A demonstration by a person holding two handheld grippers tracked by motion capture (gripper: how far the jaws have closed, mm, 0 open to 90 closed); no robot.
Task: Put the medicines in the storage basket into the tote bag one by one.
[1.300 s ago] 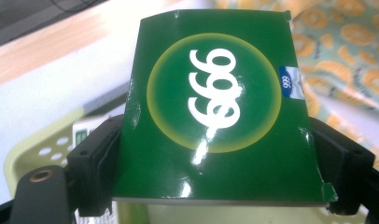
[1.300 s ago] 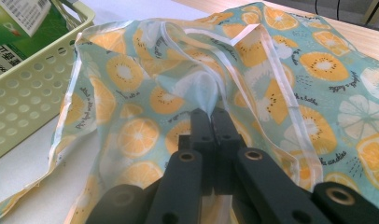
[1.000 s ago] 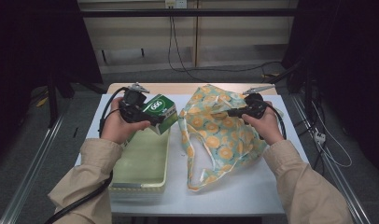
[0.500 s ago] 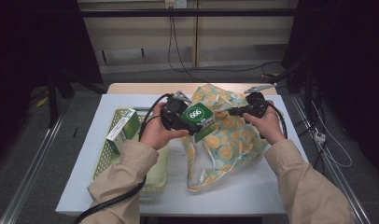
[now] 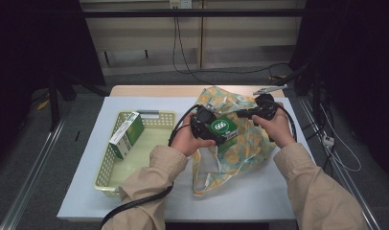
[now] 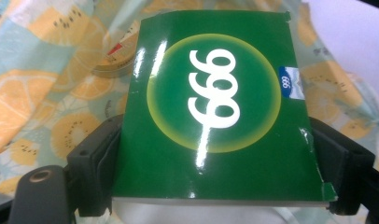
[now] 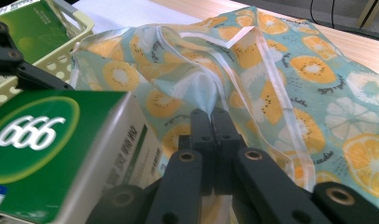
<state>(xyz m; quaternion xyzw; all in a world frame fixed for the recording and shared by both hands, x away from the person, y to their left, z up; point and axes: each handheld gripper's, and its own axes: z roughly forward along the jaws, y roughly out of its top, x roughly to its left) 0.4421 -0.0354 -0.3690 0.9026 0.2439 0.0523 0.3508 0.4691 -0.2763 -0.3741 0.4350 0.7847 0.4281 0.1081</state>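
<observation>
White table (image 5: 135, 103): left tongs (image 5: 220, 135) grasping green box (image 5: 223, 128), moved over bag (image 5: 240, 143); right tongs (image 5: 240, 114) pinching bag.

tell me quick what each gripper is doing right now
Left gripper: closed on the green box, holding it over the fruit-print bag.
Right gripper: shut, pinching the bag's edge.

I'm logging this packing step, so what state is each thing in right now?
green box: clamped between the left gripper's jaws, held over the bag.
left gripper: shut on the green box.
right gripper: shut, pinching the bag's edge.
fruit-print bag: crumpled on the table, its edge lifted.
second green box: leaning in the basket.
basket: sitting flat on the table.
</observation>
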